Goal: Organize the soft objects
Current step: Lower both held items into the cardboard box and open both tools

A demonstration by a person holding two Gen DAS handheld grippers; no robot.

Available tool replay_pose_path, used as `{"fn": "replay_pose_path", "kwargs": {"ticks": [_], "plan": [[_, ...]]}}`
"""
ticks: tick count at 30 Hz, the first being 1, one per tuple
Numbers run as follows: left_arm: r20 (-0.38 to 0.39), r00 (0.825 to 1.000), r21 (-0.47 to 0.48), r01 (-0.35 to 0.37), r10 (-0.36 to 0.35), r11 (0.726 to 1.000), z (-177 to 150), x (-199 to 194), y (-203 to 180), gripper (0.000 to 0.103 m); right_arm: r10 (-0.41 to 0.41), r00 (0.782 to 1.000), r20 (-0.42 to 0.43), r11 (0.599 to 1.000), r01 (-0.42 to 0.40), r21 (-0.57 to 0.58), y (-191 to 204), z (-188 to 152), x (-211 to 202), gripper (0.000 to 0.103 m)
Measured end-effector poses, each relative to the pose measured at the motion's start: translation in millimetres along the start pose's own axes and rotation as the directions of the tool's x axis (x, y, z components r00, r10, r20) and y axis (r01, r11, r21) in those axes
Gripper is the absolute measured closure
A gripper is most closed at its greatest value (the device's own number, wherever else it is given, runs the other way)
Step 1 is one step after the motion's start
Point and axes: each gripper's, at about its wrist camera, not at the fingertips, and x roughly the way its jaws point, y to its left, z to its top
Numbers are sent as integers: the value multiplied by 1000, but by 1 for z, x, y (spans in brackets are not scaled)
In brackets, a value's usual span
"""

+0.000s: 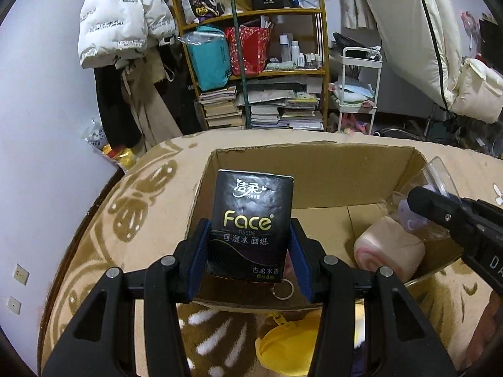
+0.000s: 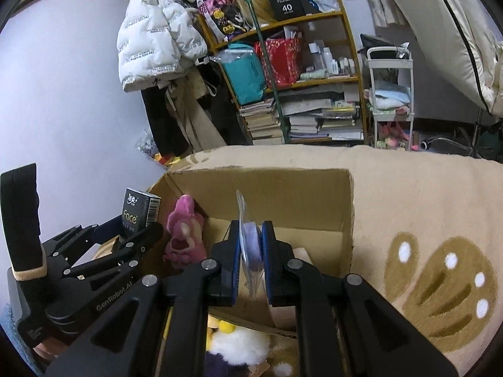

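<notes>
Both hands are mid-delivery over the open cardboard box (image 1: 314,172) on the paw-print rug. The left gripper (image 1: 251,251) clenches a black Face tissue pack (image 1: 253,220) at its lower sides, long axis upright, label facing the camera. The right gripper (image 2: 251,251) pinches a clear plastic pouch (image 2: 250,242) edge-on, its purple content upright. Next, I judge, each must lower inside and let go.

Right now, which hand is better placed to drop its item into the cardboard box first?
Right. The right gripper holds its clear plastic packet already above the cardboard box opening. The left gripper holds the black tissue pack near the box's near wall.
</notes>
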Motion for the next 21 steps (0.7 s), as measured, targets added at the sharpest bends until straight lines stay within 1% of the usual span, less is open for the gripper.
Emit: {"fn": "replay_pose_path", "kwargs": {"ticks": [5, 10, 14, 15, 16, 18, 20, 21], "plan": [[-10, 1000, 4, 11, -11, 1000, -5, 0, 0, 56, 4, 1000, -4, 1000, -4, 17, -2, 1, -1, 88], [8, 1000, 14, 2, -2, 1000, -2, -3, -3, 48, 25, 1000, -13, 998, -24, 59, -9, 0, 2, 88], [-7, 1000, 31, -18, 19, 999, -4, -1, -5, 47, 13, 1000, -26, 999, -12, 42, -8, -1, 6, 88], [-10, 1000, 30, -18, 19, 999, -4, 0, -4, 44, 14, 999, -29, 999, -13, 42, -7, -1, 7, 88], [-12, 1000, 28, -18, 18, 999, -4, 0, -3, 39, 20, 999, -33, 999, -19, 41, -7, -1, 9, 88], [-6, 1000, 22, -19, 20, 1000, -4, -2, -2, 33, 21, 999, -34, 999, -20, 36, -5, -1, 10, 86], [-1, 1000, 16, -26, 26, 1000, -3, -5, -1, 28, 18, 999, -26, 1000, -17, 26, -3, 0, 8, 78], [0, 1000, 13, -26, 26, 1000, -2, -6, 0, 26, 17, 1000, -21, 1000, -16, 24, -2, 0, 7, 76]]}}
